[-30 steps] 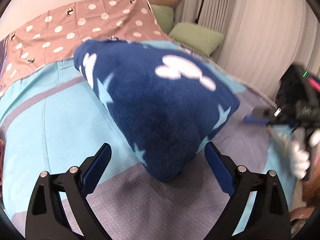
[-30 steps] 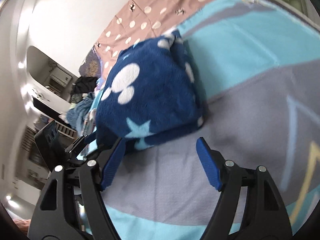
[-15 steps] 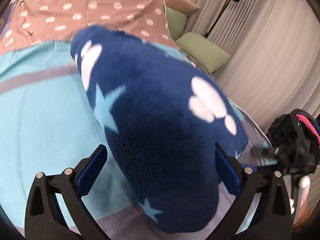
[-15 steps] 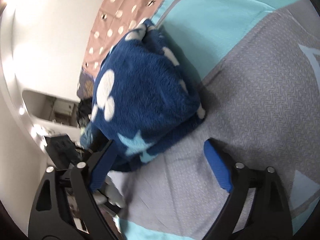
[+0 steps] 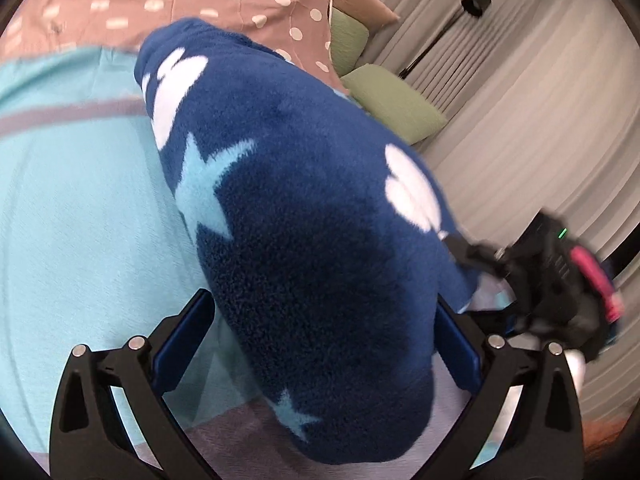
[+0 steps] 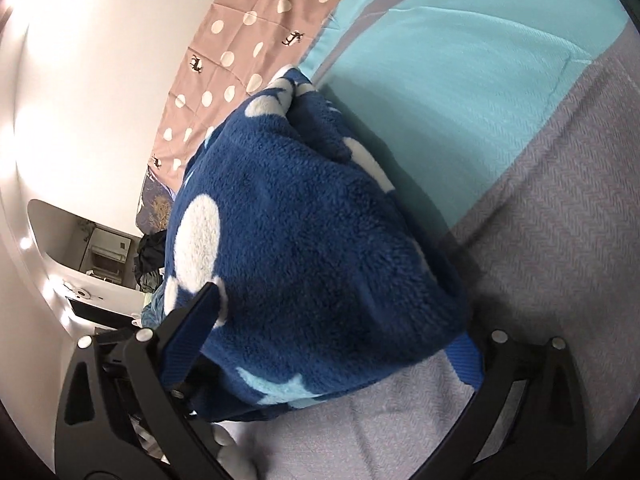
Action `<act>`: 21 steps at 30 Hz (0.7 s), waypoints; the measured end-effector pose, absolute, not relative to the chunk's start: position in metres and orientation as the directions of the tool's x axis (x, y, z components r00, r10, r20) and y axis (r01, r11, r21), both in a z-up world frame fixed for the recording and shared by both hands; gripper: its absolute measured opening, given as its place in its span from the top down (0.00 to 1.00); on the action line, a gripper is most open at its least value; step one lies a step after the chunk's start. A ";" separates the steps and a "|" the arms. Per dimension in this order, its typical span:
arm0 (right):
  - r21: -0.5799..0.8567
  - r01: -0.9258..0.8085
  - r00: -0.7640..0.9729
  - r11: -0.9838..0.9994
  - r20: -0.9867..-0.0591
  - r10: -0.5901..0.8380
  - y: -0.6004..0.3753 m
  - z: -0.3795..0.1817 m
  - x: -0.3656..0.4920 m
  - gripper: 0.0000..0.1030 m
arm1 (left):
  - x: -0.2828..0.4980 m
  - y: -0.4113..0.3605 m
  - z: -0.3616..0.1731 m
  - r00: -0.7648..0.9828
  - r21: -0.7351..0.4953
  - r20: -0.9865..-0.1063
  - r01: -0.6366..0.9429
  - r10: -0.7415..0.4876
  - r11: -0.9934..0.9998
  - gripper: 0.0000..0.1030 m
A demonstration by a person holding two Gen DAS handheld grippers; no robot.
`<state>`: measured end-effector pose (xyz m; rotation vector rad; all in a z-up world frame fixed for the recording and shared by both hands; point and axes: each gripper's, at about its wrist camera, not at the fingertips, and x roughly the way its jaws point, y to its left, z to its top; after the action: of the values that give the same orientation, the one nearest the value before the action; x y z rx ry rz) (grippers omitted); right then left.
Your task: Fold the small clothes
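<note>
- The fleece garment (image 5: 304, 232) was a thick navy pile printed with white mouse-head shapes and pale blue stars, bunched into a rounded, folded mound.
- It lay on the bed (image 5: 80, 200), across the turquoise part of the cover and down onto the grey herringbone part (image 6: 560, 240).
- In the right wrist view the garment (image 6: 304, 248) showed a loose fold at its top and a star along its lower edge.
- The left hand-held gripper (image 5: 316, 344) had its jaws spread apart, one blue pad on either side of the mound's near end; the right pad was partly hidden behind the fleece.
- The right hand-held gripper (image 6: 340, 344) also stood apart, its left pad lying against the fleece and its right pad just below the mound's overhanging edge.
- That right hand-held gripper appeared blurred in the left wrist view (image 5: 560, 280), at the garment's right side.
- A brown polka-dot sheet (image 5: 160, 4) covered the far end of the bed.
- Green pillows (image 5: 396, 100) lay beside pale curtains (image 5: 520, 100), with a black floor lamp (image 5: 476, 2) standing in front of them.
- A white wall (image 6: 100, 80) and a dark heap of clothes (image 6: 150, 258) showed beyond the bed's far side.
</note>
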<state>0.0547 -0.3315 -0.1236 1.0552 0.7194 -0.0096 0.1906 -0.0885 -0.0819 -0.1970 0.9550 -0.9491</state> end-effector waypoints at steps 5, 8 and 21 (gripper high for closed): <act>0.788 0.329 0.774 0.520 -0.541 0.329 -0.332 -0.124 0.054 0.02 | 0.217 -0.083 -0.070 0.237 -0.597 -0.550 0.559 -0.801 0.575 0.01; 0.782 0.323 0.773 0.532 -0.543 0.328 -0.331 -0.124 0.053 0.02 | 0.248 -0.078 -0.066 0.276 -0.635 -0.523 0.505 -0.806 0.585 0.01; 0.770 0.331 0.763 0.545 -0.559 0.326 -0.334 -0.119 0.066 0.02 | 0.389 -0.111 -0.096 0.290 -0.644 -0.611 0.360 -0.737 0.675 0.01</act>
<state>0.0662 -0.3338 -0.1186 1.0200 0.7363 -0.0037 0.3885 -0.1110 -0.0956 -0.4239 1.0392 -0.7614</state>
